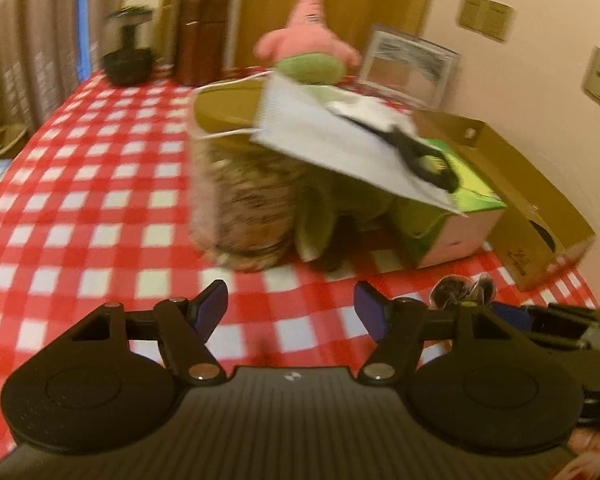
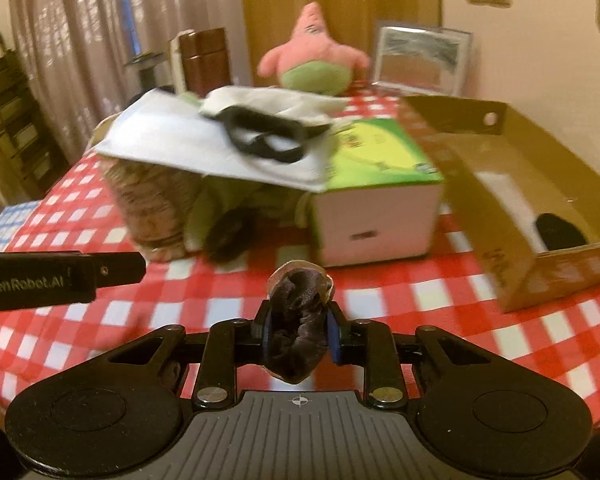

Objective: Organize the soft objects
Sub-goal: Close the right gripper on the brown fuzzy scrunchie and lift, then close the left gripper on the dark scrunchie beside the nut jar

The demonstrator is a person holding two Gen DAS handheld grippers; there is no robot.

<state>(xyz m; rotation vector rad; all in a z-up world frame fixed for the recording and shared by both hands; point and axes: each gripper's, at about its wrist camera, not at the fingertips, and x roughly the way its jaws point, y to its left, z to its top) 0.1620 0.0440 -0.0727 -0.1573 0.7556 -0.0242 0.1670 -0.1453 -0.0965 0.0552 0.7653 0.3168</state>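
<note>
The right tool (image 2: 298,334) is clenched on a dark purple velvet scrunchie (image 2: 298,340); the left tool (image 1: 291,307) is released above the red-and-white checked desk (image 1: 100,208)

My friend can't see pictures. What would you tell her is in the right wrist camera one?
The right gripper is shut on a dark purple scrunchie above a red-and-white checked tablecloth. Ahead sit a green-topped box, an open cardboard box and a pink starfish plush.
</note>
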